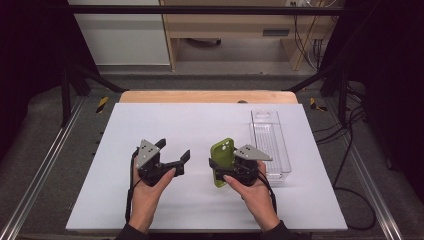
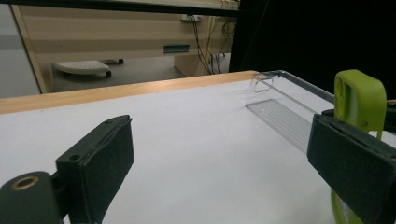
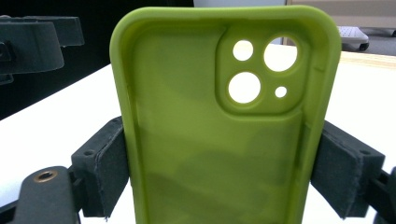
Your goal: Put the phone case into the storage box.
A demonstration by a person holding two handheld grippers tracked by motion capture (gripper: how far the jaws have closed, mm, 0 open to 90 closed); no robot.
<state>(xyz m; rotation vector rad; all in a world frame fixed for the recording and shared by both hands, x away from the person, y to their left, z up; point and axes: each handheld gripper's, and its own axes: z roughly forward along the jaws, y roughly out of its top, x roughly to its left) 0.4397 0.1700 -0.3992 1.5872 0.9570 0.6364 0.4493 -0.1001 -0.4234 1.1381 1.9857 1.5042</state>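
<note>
Green phone case (image 3: 224, 135) clamped by its two long edges between the jaws of the right gripper (image 1: 231, 167), inner side toward that gripper's camera, camera cutout with its four holes at the upper end. Held up off the white table (image 1: 165, 125), just beside the clear plastic tray (image 1: 272, 145), on the side of the tray nearer the table's middle; not touching the tray as far as the high view tells. Right gripper closed tight on the case, pads pressing both rims, hand (image 1: 252, 192) wrapped around the body from below. Left gripper (image 1: 175, 152) well apart from the tray, farther from it than the case, jaws spread wide with nothing between them, only bare table surface beyond the pads in the left gripper view. Seen from that view, case (image 2: 357, 100) upright past one of the pads, tray (image 2: 285, 109) lying flat beyond it toward the table's far wooden edge (image 2: 116, 91). Left hand (image 1: 147, 195) gripping the left gripper's body, resting low above the table.
</note>
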